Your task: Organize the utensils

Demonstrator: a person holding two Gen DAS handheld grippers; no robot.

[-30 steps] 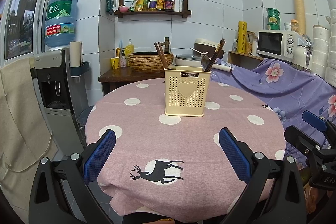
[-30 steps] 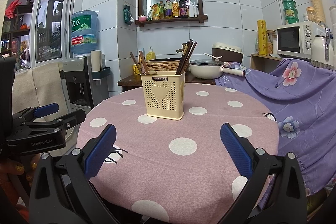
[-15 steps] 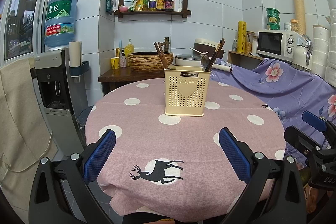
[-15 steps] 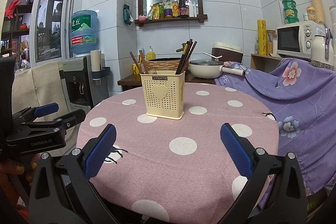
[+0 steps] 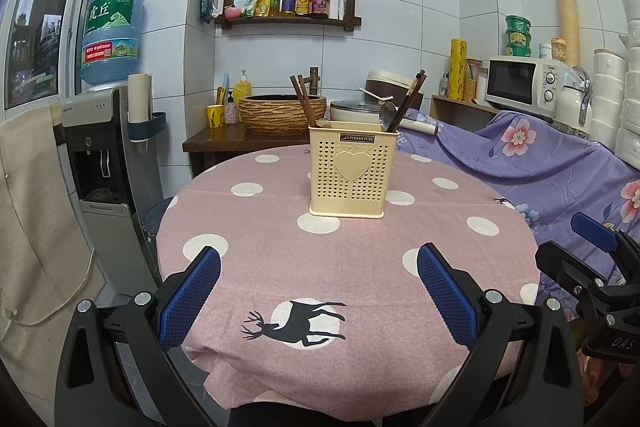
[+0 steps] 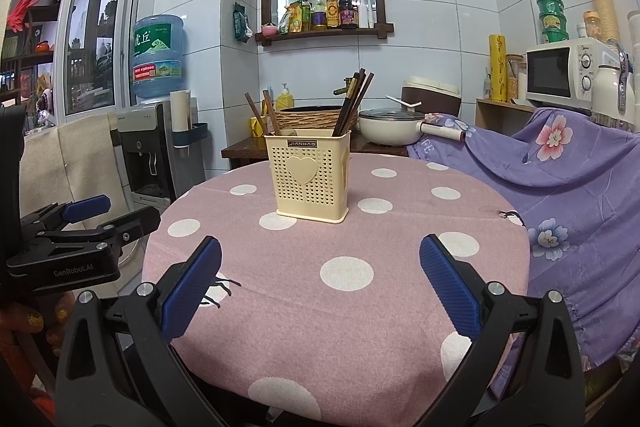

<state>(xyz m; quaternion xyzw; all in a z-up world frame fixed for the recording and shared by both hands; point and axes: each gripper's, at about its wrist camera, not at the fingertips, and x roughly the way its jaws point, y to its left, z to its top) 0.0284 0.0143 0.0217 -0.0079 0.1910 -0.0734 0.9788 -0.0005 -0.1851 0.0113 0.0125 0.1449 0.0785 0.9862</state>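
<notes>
A cream perforated utensil holder (image 5: pixel 352 171) with a heart on its front stands upright on the round pink polka-dot table (image 5: pixel 360 267); it also shows in the right wrist view (image 6: pixel 310 175). Dark chopsticks (image 5: pixel 408 99) and a metal spoon (image 5: pixel 387 113) lean at its right side, brown chopsticks (image 5: pixel 302 101) at its left. My left gripper (image 5: pixel 318 291) is open and empty near the table's front edge. My right gripper (image 6: pixel 320 287) is open and empty, also well short of the holder.
A water dispenser (image 5: pixel 108 147) stands left of the table. A purple floral cloth (image 5: pixel 540 163) covers furniture on the right. A side table behind carries a woven basin (image 5: pixel 280 113) and a pot (image 6: pixel 390 125). A microwave (image 5: pixel 524 87) sits at the back right.
</notes>
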